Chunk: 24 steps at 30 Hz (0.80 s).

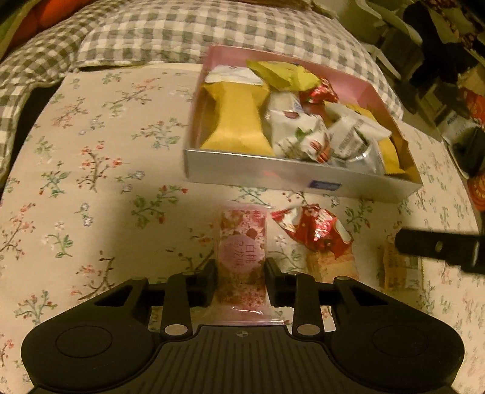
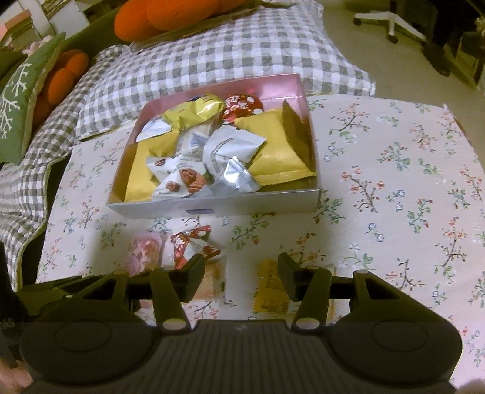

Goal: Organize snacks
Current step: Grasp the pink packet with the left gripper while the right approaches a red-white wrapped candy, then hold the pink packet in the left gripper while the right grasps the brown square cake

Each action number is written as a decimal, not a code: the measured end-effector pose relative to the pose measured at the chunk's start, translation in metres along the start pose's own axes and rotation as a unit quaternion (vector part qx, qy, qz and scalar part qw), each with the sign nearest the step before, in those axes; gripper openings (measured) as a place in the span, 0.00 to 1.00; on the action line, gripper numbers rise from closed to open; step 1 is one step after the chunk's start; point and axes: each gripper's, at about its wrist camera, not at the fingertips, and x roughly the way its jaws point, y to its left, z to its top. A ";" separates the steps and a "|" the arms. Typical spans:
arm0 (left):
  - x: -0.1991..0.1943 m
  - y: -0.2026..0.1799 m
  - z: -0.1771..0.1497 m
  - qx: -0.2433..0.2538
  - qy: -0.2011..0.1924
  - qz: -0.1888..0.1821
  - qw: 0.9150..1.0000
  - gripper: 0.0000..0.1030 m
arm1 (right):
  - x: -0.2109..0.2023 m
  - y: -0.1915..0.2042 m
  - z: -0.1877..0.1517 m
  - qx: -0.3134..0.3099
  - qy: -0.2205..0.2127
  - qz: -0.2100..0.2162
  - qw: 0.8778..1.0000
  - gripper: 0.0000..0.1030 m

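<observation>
A pink floral-printed plastic snack packet [image 1: 242, 257] is pinched across its width by the left gripper [image 1: 241, 280], its long axis aimed at the shallow silver cardboard box [image 1: 303, 175] ahead; the right gripper [image 2: 241, 278] is held spread, empty.

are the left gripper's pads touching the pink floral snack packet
Touching. The left wrist view shows the left gripper with both pads pressed against the sides of the pink packet.

A home living room: gingham cushions [image 2: 212, 57], floral tablecloth [image 2: 394, 181], office chair [image 2: 391, 18].
</observation>
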 end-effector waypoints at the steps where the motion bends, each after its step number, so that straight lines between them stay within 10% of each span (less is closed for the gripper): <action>1: -0.001 0.002 0.001 -0.003 -0.001 0.001 1.000 0.29 | 0.002 0.002 -0.001 -0.004 0.003 0.005 1.000 0.48; 24: -0.008 0.018 0.008 -0.035 -0.005 0.013 0.999 0.29 | 0.048 0.049 -0.016 -0.092 0.054 -0.011 0.994 0.47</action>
